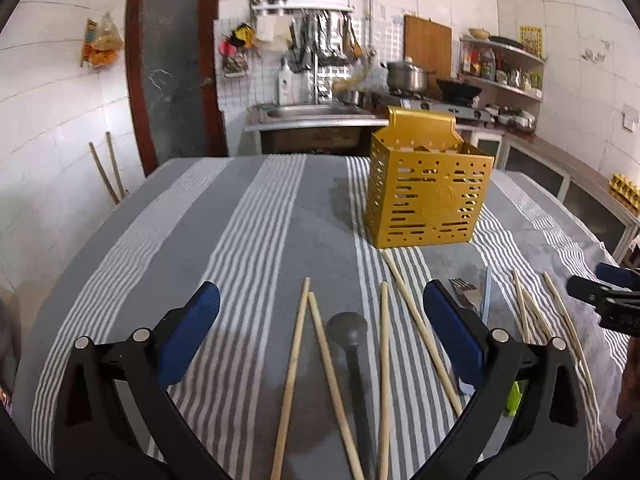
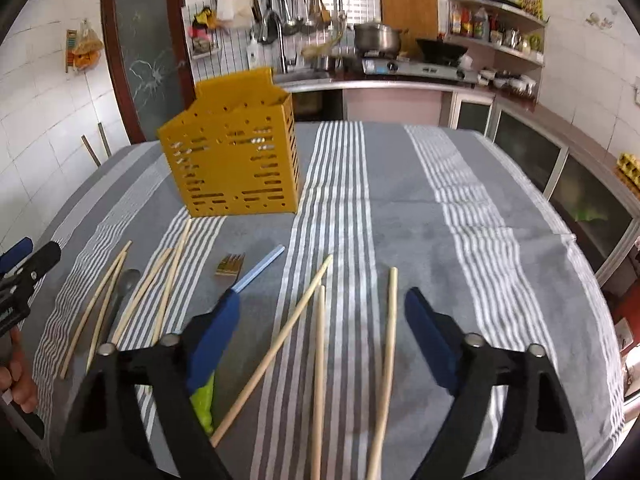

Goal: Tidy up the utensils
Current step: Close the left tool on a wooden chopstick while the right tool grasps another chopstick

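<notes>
A yellow perforated utensil holder (image 1: 424,196) (image 2: 236,164) stands upright on the striped cloth. My left gripper (image 1: 320,296) is open above a dark spoon (image 1: 347,332) and several wooden chopsticks (image 1: 296,360) that lie flat. A fork (image 1: 464,292) and a pale blue stick (image 1: 487,292) lie just past its right finger. My right gripper (image 2: 323,298) hangs open over three more chopsticks (image 2: 318,340), touching none. The fork (image 2: 230,266) and the blue stick (image 2: 260,268) are to its left, and a green object (image 2: 202,400) is half hidden under its left finger.
The grey and white striped cloth (image 1: 240,220) covers the whole table. Behind the table are a sink (image 1: 312,114), a stove with a pot (image 2: 378,36) and a wok, and wall shelves. A low cabinet (image 2: 560,168) runs along the right side.
</notes>
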Motion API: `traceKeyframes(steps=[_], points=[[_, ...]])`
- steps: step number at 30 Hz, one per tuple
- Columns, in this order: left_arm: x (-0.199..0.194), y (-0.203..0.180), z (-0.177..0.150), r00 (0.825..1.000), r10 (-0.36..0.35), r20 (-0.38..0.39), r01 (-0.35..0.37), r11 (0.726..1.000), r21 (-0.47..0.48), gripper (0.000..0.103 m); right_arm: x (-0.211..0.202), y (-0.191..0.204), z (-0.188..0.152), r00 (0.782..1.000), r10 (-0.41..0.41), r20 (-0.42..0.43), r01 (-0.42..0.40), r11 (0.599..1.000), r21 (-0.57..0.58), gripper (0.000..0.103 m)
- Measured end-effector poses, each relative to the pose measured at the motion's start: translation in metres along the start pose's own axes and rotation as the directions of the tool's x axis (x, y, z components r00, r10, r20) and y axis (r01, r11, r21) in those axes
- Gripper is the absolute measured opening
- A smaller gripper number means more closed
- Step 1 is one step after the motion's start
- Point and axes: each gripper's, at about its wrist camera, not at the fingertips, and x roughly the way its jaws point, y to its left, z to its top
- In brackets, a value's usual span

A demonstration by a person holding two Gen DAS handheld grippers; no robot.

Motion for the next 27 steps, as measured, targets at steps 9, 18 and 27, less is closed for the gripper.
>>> traceKeyframes(steps=[9,18,27], points=[[0.06,-0.013,0.016,0.994,-0.002,-0.107,0.003,1.0,0.004,0.098,0.073,0.0,0.019,0.986,-0.029,-0.164,0.034,0.999,0.027,0.047],[0.094,-0.036,0.025,0.985,-0.031,-0.168,0.035,0.999,0.022,0.098,0.105,0.013,0.018,0.964,-0.012,-0.265,0.013,1.0,0.002,0.029],[0.128,-0.049,0.03,0.967,-0.059,-0.247,0.067,0.997,0.025,0.095,0.113,0.005,0.032,0.96,0.051,-0.274,-0.041,0.998,0.039,0.006]])
